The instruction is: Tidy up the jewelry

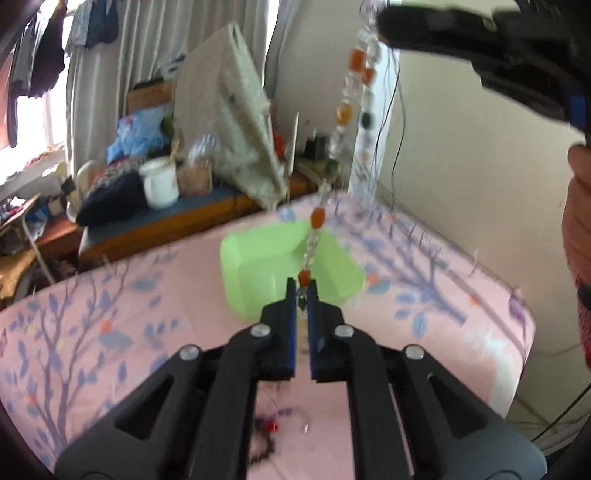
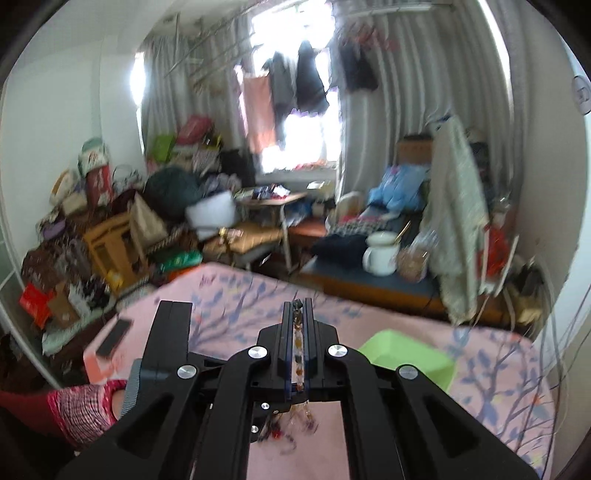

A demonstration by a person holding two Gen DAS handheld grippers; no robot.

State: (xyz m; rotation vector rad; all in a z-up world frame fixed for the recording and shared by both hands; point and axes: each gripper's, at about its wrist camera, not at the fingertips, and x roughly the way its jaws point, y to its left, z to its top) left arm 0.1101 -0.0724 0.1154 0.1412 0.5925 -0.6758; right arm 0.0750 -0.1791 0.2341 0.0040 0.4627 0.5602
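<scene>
While the beaded necklace (image 1: 345, 110) is held stretched between both tools, the task is judged to be in an early or middle stage: nothing can be made out inside the green tray (image 1: 266, 258), and a small tangle of other jewelry (image 1: 271, 428) is left on the pink floral bedsheet (image 1: 110, 314), nearer than the tray and below the left gripper (image 1: 302, 291). That tangle is blurred, so its pieces cannot be counted.

In the left wrist view, the jaws of the left gripper are seen drawn narrow, pinching the lower end of the necklace just nearer than the tray's front rim. From that pinch the strand is carried upward and slightly rightward, above the tray, to the right gripper (image 1: 384, 27), which is raised high above the tray's far side. The long axis is therefore close to vertical, leaning a little to the right, with orange, clear and dark beads strung along it; it appears doubled near the top.

In the right wrist view, the right gripper (image 2: 298, 306) is seen with jaws closed narrow on the necklace's upper end, beads lying between the pads.

Lowering this strand into the tray, and then the tangle, is judged to remain.

Beyond the tray, a white mug (image 1: 160, 184) is seen on a low bench.
</scene>
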